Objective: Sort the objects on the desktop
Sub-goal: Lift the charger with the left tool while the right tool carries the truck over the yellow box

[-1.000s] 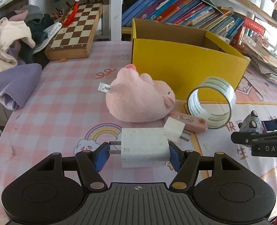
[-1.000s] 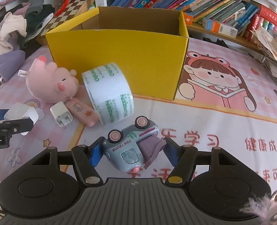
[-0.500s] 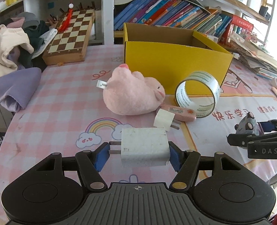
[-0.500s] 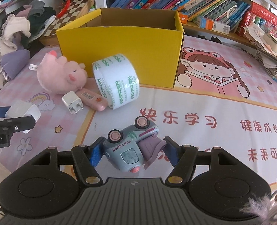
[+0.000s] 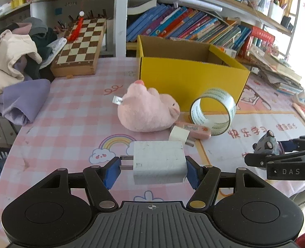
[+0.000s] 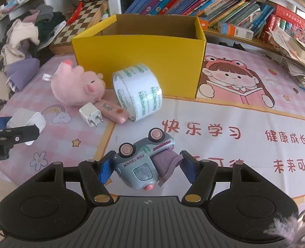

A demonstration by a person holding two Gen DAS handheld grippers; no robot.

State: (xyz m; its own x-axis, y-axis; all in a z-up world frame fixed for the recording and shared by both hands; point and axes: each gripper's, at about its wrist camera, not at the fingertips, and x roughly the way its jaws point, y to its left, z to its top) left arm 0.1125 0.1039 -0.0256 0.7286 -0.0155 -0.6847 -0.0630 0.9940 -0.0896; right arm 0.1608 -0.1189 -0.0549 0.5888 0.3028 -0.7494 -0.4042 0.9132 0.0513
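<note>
The yellow box (image 6: 139, 62) stands open on the bench (image 6: 235, 111). Just in front of it lie the pink plush pig (image 6: 77, 85) and, touching its wall, the tape roll (image 6: 139, 92). Nearer than the box, the left hand-held gripper (image 5: 152, 168) clamps a white charger (image 5: 158, 162), and the right hand-held gripper (image 6: 146, 165) clamps a toy truck (image 6: 141, 159) tipped sideways. A small white plug (image 6: 89, 114) lies before the pig.
</note>
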